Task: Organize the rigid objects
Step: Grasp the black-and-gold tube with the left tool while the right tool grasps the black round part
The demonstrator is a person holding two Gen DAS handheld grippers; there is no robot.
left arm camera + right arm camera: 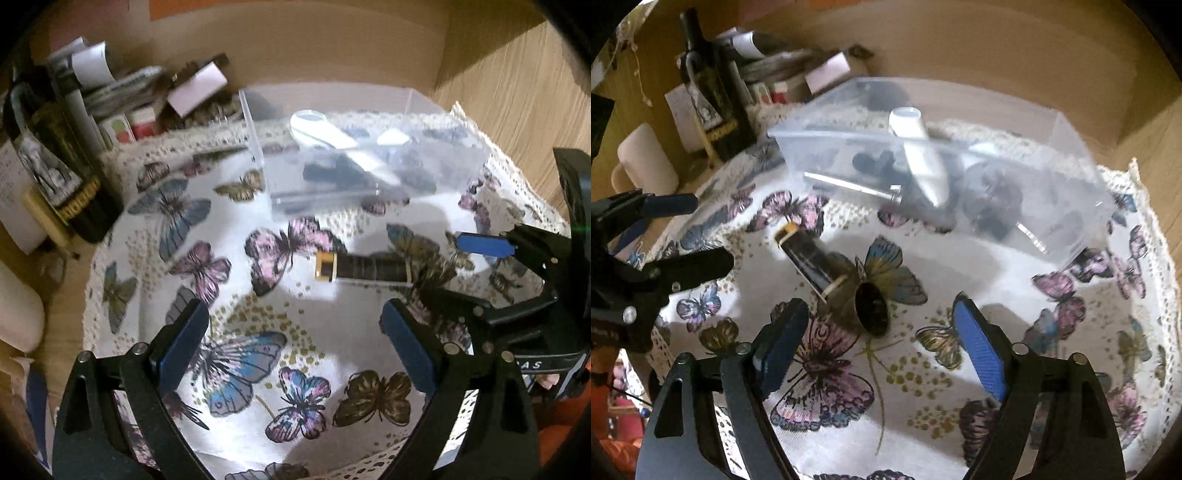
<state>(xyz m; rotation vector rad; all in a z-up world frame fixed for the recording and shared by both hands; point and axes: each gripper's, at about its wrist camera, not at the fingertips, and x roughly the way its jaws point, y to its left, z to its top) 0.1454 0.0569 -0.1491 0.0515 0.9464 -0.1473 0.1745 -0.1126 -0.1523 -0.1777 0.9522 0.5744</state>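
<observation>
A dark tube-shaped object with gold ends (365, 267) (827, 273) lies on the butterfly-print cloth (317, 314) (960, 258). Behind it stands a clear plastic box (443, 147) (1071, 206) holding a white tube (332, 138) (919, 155), a metal rod (849, 186) and dark items. My left gripper (295, 350) is open and empty, short of the dark object. My right gripper (882, 350) is open and empty, just in front of the object's flared end. Each gripper shows at the edge of the other's view: the right (436, 273), the left (701, 229).
A dark bottle (62, 177) (713, 92), boxes and papers (147, 99) (786, 70) crowd the back left. A white roll (646, 162) stands at the left. The cloth covers a wooden table (517, 92); a cardboard wall (997, 55) is behind.
</observation>
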